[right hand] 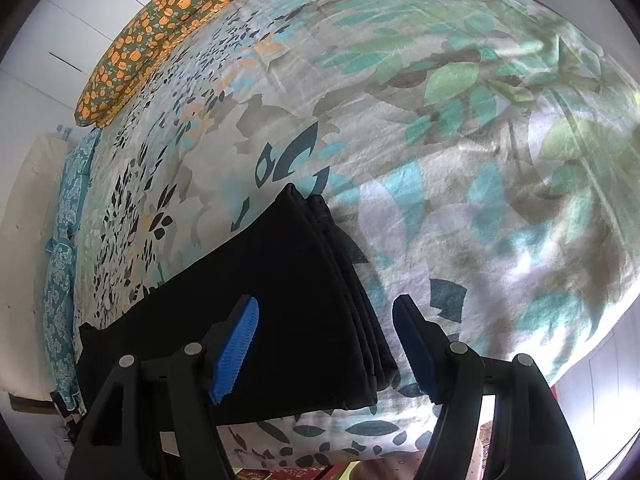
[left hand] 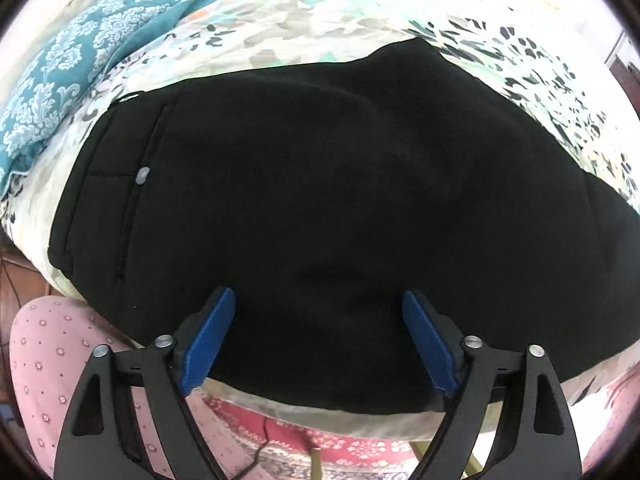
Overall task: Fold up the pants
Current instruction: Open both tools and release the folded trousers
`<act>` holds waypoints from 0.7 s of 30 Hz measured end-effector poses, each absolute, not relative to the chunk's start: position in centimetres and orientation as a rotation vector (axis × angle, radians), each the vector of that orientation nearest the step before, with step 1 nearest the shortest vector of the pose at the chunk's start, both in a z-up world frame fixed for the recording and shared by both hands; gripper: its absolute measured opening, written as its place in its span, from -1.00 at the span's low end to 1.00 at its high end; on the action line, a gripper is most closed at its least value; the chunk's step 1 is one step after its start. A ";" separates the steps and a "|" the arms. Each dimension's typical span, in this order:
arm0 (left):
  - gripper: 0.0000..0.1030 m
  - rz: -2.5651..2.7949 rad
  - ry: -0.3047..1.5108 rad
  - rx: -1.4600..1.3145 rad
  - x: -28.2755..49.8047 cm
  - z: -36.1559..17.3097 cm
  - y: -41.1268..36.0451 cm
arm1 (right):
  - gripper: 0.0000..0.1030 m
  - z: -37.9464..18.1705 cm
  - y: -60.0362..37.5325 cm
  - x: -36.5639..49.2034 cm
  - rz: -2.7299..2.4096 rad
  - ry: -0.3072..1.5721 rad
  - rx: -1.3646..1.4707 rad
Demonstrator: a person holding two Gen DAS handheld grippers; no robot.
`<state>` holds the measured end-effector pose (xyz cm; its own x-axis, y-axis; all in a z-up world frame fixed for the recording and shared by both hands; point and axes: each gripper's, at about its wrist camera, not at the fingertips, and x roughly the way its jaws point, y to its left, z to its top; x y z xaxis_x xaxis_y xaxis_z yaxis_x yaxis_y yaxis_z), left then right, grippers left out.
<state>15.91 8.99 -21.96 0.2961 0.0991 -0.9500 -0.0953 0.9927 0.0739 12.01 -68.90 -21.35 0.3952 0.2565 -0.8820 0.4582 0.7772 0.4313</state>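
On the bed: black fabric pants [left hand: 320, 208], folded into a thick flat stack, lie on a leaf-printed bedsheet in teal, grey and green [right hand: 460, 140], near its front edge.
Left gripper [left hand: 319, 340]: blue-padded fingers spread wide, hovering over the near edge of the pants, holding nothing.
Right gripper [right hand: 325, 346]: fingers also parted, one over the pants and the other over the bedsheet, straddling the pants' right edge; nothing held.
Left view only: a small grey button [left hand: 142, 175] beside a pocket seam on the left part of the pants, a teal pillow with white damask print [left hand: 80, 68] beyond the pants to the left, and a red patterned rug [left hand: 320, 448] below the bed edge.
Right view only: the stacked layered edges of the pants (several folds show along the right side), and an orange-flowered dark green pillow [right hand: 152, 36] far beyond the pants at the bed's head.
Writing: none readable on the pants or bedding.
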 end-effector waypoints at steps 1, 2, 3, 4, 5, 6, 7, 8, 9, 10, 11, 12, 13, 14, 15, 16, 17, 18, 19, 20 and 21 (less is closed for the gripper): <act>0.75 0.132 1.263 0.015 15.9 -22.0 8.9 | 0.36 -21.3 -68.8 12.2 -0.125 1.182 0.717; 0.76 0.134 1.262 0.022 15.9 -22.1 8.6 | 0.36 -21.4 -68.7 12.3 -0.111 1.183 0.720; 0.77 0.135 1.260 0.025 15.8 -22.0 8.6 | 0.36 -21.6 -68.4 12.6 -0.093 1.196 0.720; 0.77 0.135 1.259 0.025 15.6 -22.0 8.7 | 0.36 -21.8 -68.2 12.8 -0.087 1.211 0.717; 0.77 0.135 1.259 0.023 15.6 -21.9 8.7 | 0.36 -22.1 -68.1 12.9 -0.085 1.228 0.710; 0.77 0.135 1.259 0.021 15.6 -22.1 8.4 | 0.36 -22.4 -67.9 13.2 -0.087 1.247 0.701; 0.77 0.135 1.259 0.021 15.6 -22.1 8.3 | 0.39 -22.6 -67.8 13.3 -0.088 1.256 0.696; 0.77 0.136 1.259 0.023 15.6 -22.1 8.2 | 0.43 -22.7 -67.8 13.3 -0.089 1.264 0.696; 0.78 0.137 1.258 0.026 15.6 -22.1 8.2 | 0.43 -22.8 -67.9 13.3 -0.088 1.267 0.700; 0.78 0.138 1.259 0.028 15.6 -22.1 8.1 | 0.44 -22.8 -67.9 13.3 -0.085 1.267 0.703; 0.79 0.138 1.259 0.029 15.6 -22.2 8.1 | 0.44 -22.8 -68.0 13.2 -0.083 1.265 0.704; 0.80 0.137 1.260 0.030 15.6 -22.2 8.1 | 0.44 -22.7 -68.0 13.2 -0.076 1.265 0.701; 0.81 0.136 1.260 0.029 15.6 -22.2 8.1 | 0.44 -22.5 -68.0 13.3 -0.069 1.268 0.694; 0.81 0.135 1.259 0.029 15.6 -22.2 8.1 | 0.43 -22.4 -68.0 13.5 -0.058 1.273 0.679; 0.83 0.134 1.259 0.029 15.6 -22.2 8.1 | 0.44 -22.2 -68.0 13.8 -0.048 1.279 0.648; 0.83 0.133 1.259 0.030 15.7 -22.3 8.0 | 0.43 -21.9 -67.9 14.1 -0.038 1.285 0.613; 0.85 0.133 1.259 0.030 15.8 -22.3 8.1 | 0.43 -21.9 -68.0 14.3 -0.027 1.290 0.595; 0.86 0.133 1.259 0.032 15.8 -22.3 8.1 | 0.44 -22.0 -68.0 14.6 -0.012 1.296 0.594; 0.86 0.135 1.258 0.033 15.9 -22.3 8.1 | 0.43 -22.4 -68.1 14.8 0.001 1.304 0.608; 0.87 0.137 1.258 0.034 15.9 -22.4 8.0 | 0.43 -22.9 -68.2 15.0 0.003 1.316 0.612; 0.87 0.139 1.256 0.036 15.8 -22.4 8.0 | 0.43 -23.4 -68.2 15.1 0.005 1.328 0.609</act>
